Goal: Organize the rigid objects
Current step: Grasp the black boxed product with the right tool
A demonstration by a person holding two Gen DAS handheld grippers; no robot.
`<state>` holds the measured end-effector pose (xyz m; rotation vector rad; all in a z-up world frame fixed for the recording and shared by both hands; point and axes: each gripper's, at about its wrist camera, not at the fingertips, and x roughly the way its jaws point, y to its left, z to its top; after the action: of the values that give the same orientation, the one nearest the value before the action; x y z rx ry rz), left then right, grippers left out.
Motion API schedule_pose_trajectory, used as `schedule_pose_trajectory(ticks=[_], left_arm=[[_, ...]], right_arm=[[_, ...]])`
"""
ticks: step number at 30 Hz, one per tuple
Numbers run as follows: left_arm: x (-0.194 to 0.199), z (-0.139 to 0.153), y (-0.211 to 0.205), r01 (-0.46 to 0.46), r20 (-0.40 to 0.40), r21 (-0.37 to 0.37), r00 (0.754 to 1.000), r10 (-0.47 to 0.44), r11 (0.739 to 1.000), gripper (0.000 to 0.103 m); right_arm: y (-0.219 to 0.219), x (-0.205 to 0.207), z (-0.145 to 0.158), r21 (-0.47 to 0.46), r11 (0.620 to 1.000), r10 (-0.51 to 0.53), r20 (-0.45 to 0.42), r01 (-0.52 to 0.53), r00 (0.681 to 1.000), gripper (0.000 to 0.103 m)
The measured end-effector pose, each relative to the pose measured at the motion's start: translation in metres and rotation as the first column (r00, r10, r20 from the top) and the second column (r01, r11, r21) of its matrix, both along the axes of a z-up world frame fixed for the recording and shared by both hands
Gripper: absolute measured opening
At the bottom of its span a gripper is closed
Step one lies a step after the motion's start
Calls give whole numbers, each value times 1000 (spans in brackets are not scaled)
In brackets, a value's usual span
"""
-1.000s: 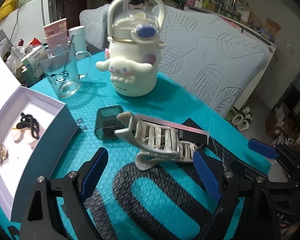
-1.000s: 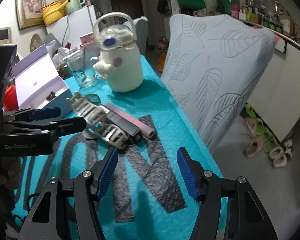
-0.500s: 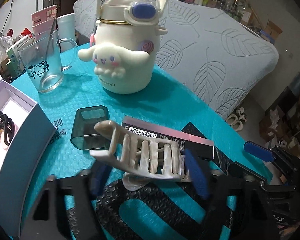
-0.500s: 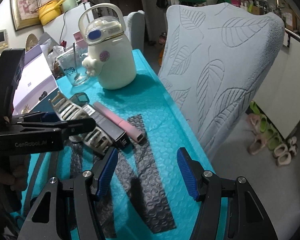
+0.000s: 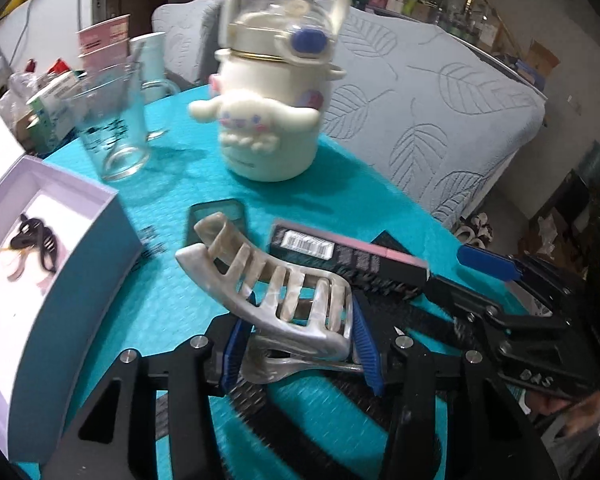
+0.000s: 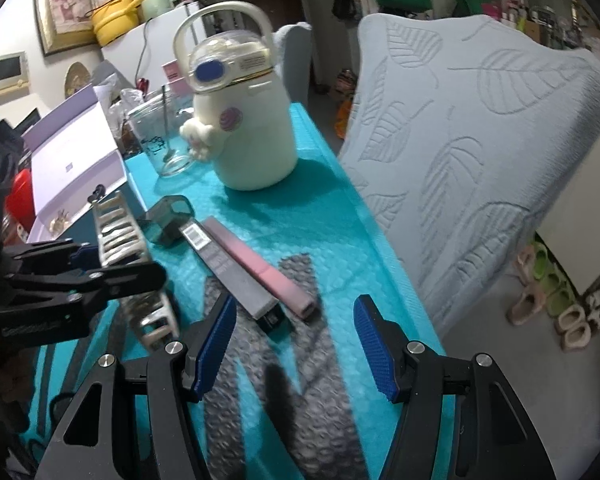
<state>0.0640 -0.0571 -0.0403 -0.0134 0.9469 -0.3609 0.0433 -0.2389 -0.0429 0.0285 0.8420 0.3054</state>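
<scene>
My left tool [image 5: 296, 344] is closed on the pearl-grey hair claw clip [image 5: 276, 292]; both blue pads press its hinge end, and its teeth point away from me, above the turquoise tabletop [image 5: 340, 184]. My right tool [image 6: 296, 344] is open with nothing between its pads, and it hangs over the near right part of the tabletop, above the dark printed letters.

Just beyond the clip lies a long black and pink box [image 5: 348, 252], and at the left of its far end there is a small smoky-grey plastic cap [image 5: 220, 216]. From the right wrist view the near end of this box lies just in front of my right tool.

On the left stands an open lilac gift box [image 5: 60, 264]. Inside it I see a black hair clip [image 5: 36, 236] and some other small accessories, too blurred to name.

Farther away stand a cream character water bottle [image 5: 272, 120] and, to its left, a glass mug [image 5: 116, 128].
</scene>
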Motion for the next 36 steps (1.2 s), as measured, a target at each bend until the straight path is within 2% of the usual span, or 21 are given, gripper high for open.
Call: schedule_pose_trajectory(ticks=[5, 7, 11, 16, 19, 23, 34, 35, 36], left_arm=[[-9, 2, 17, -39, 1, 5, 999, 39, 999, 48], [-13, 3, 26, -59, -2, 0, 998, 59, 998, 48], [-18, 3, 41, -89, -7, -2, 996, 89, 996, 48], [-20, -1, 54, -116, -21, -11, 993, 115, 993, 48], [-20, -3, 59, -119, -27, -15, 993, 119, 993, 48], [-20, -8, 62, -114, -32, -14, 993, 113, 993, 48], [-19, -13, 61, -59, 4, -24, 998, 59, 998, 51], [-19, -15, 61, -56, -3, -27, 998, 56, 998, 52], [-18, -16, 61, -55, -8, -35, 998, 54, 998, 52]], right_arm=[[19, 10, -5, -5, 999, 54, -12, -54, 998, 61], [26, 13, -8, -16, 997, 78, -17, -78, 997, 56], [38, 18, -10, -71, 993, 98, -8, -99, 995, 54], [49, 19, -11, -90, 985, 143, -21, -144, 990, 37], [61, 16, -16, -102, 975, 192, -51, -196, 980, 30], [77, 15, -21, -139, 962, 227, -57, -233, 972, 30], [89, 28, -22, -132, 967, 213, -65, -220, 975, 31], [89, 28, -22, -135, 967, 211, -65, -218, 975, 30], [90, 28, -22, -140, 967, 206, -64, -213, 977, 23]])
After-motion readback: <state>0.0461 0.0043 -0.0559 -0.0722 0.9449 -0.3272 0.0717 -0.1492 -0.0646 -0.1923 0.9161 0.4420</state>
